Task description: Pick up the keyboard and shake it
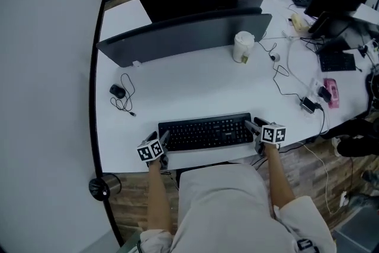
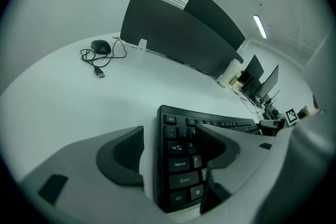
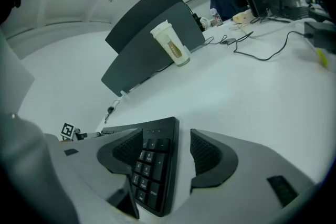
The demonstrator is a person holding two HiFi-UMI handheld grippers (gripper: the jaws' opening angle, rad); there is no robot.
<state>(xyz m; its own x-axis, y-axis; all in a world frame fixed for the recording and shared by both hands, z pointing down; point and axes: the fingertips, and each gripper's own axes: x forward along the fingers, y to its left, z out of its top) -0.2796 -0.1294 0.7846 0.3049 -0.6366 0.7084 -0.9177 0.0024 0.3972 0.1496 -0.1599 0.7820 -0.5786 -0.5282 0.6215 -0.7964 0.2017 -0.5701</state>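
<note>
You're at both ends of the keyboard (image 1: pixel 205 132), jaws wide, nothing gripped.
Key legends read Tab, Caps Lock, Shift, Ctrl and A in your left gripper view. It's a black, full-width board with a number pad, lying flat on the white desk (image 1: pixel 207 86). Its left end sits between the parted jaws of your left gripper (image 2: pixel 170 139), one jaw over the keys, the other just off the edge with desk showing in the gap. Its number-pad end sits between the parted jaws of your right gripper (image 3: pixel 167 152), outer pad clear of the edge.
</note>
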